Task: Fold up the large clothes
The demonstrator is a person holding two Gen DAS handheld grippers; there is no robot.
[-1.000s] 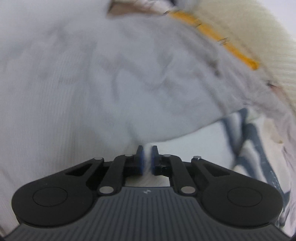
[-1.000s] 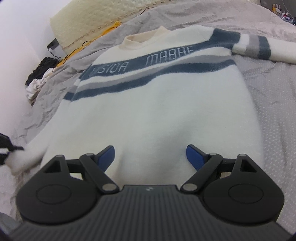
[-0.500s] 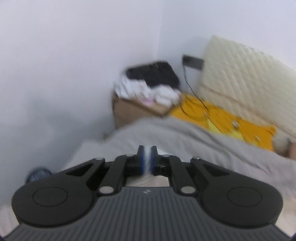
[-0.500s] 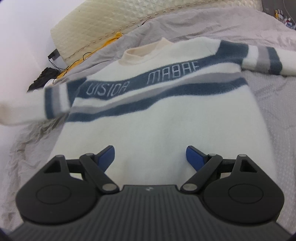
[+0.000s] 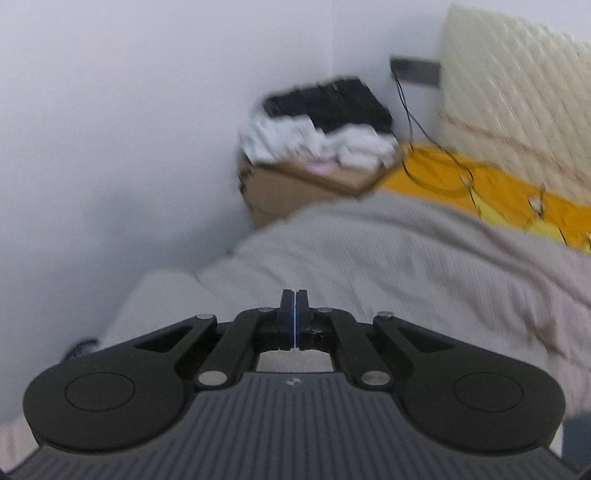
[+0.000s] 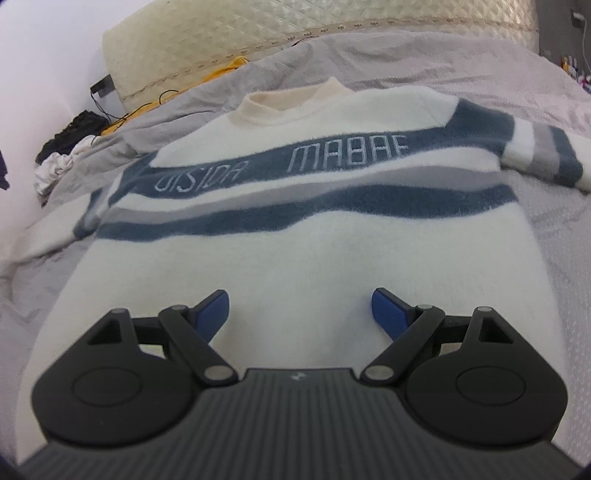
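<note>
A cream sweater (image 6: pixel 332 266) with blue and grey stripes and lettering lies face up on the grey bedspread (image 6: pixel 554 229), collar at the far end. Its left sleeve (image 6: pixel 48 236) stretches out flat to the left, and its right sleeve (image 6: pixel 546 155) runs off to the right. My right gripper (image 6: pixel 299 306) hovers open over the sweater's lower body, nothing between its blue pads. My left gripper (image 5: pixel 294 295) is shut, pads pressed together with nothing between them. It points over the bedspread (image 5: pixel 406 266) towards the room's corner. The sweater is out of the left wrist view.
A cardboard box (image 5: pixel 295 184) piled with black and white clothes stands in the corner by the white wall. A yellow cloth (image 5: pixel 498 188) with a black cable lies under the quilted headboard (image 5: pixel 517 92). The headboard (image 6: pixel 295 33) and clothes heap (image 6: pixel 62 155) also show in the right wrist view.
The left gripper swung the white sleeve cuff outwards to the left, then let it go. The sleeve now lies flat and the pads are together on nothing. The right gripper edged closer over the sweater.
</note>
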